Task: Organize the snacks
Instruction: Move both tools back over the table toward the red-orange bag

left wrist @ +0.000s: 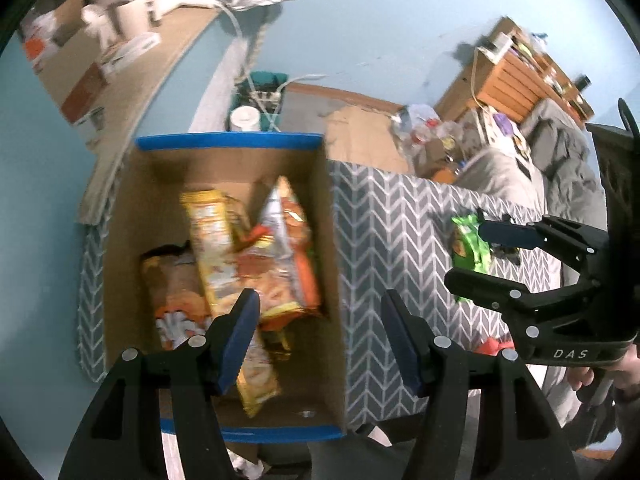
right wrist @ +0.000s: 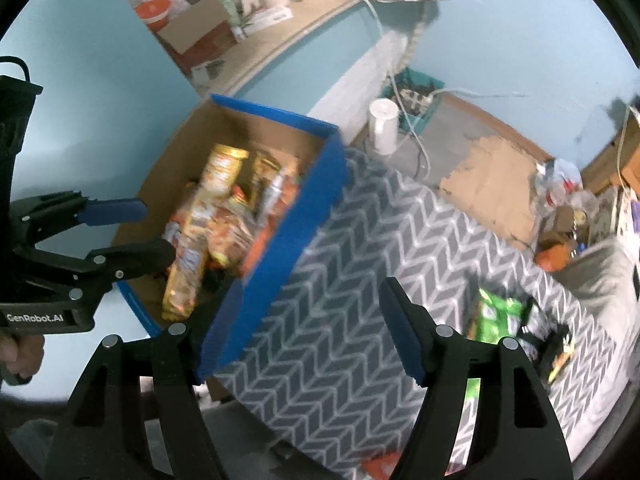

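A cardboard box with blue edges point(left wrist: 228, 142) point(right wrist: 304, 208) stands on a grey chevron cloth point(left wrist: 392, 216) point(right wrist: 360, 280). Inside lie several orange and yellow snack packets point(left wrist: 248, 256) point(right wrist: 208, 232). My left gripper point(left wrist: 320, 340) is open and empty, above the box's near right side; it also shows in the right wrist view point(right wrist: 140, 232). A green snack packet point(left wrist: 470, 246) point(right wrist: 496, 316) lies on the cloth to the right. My right gripper point(right wrist: 304, 356) is open and empty above the cloth, between the box and the green packet; the left wrist view shows it point(left wrist: 468, 252) close by the green packet.
A red-orange packet point(left wrist: 492, 346) point(right wrist: 380, 462) lies at the cloth's near edge, and a dark packet point(right wrist: 556, 348) lies right of the green one. A white canister point(right wrist: 384, 120), a teal crate of cables point(right wrist: 416, 96), torn cardboard point(right wrist: 492, 184) and clutter point(right wrist: 560, 196) lie on the floor behind.
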`<state>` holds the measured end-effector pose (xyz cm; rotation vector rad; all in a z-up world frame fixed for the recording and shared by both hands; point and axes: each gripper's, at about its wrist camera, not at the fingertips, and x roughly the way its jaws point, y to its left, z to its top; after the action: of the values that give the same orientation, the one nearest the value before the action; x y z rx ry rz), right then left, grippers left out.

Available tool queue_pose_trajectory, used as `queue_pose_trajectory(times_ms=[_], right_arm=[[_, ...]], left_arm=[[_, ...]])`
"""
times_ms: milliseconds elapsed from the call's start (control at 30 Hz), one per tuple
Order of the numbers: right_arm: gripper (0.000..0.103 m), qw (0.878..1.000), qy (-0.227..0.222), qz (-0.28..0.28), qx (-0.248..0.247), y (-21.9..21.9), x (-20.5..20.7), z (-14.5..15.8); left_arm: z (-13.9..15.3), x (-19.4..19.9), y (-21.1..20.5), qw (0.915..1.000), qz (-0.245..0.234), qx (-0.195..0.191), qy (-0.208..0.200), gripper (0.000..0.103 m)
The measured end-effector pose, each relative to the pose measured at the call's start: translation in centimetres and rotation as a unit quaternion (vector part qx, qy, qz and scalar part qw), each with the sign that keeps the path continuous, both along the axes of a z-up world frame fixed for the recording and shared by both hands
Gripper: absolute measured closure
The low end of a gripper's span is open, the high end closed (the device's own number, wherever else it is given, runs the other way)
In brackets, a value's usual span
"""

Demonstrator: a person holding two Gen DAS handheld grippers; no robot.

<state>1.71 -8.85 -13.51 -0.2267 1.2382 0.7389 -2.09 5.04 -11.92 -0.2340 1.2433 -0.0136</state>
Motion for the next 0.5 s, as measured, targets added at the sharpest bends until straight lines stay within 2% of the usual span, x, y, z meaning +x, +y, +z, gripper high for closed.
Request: queue_pose_trajectory(times_ms=[300, 500], right_arm=[[0.027, 0.999, 0.018, -0.044, -0.003, -5.2, -1.2, -0.9], [0.027, 0.996, 0.047, -0.067, -0.028, -10.2, -2.5, -3.4]], left_arm=[[-0.7, 1.2, -5.5, 0.9982, -0.057, -0.019, 0.009, 0.038], [-2.2, 1.1, -9.8, 0.9947, -0.096, -0.024, 0.027, 0.038]])
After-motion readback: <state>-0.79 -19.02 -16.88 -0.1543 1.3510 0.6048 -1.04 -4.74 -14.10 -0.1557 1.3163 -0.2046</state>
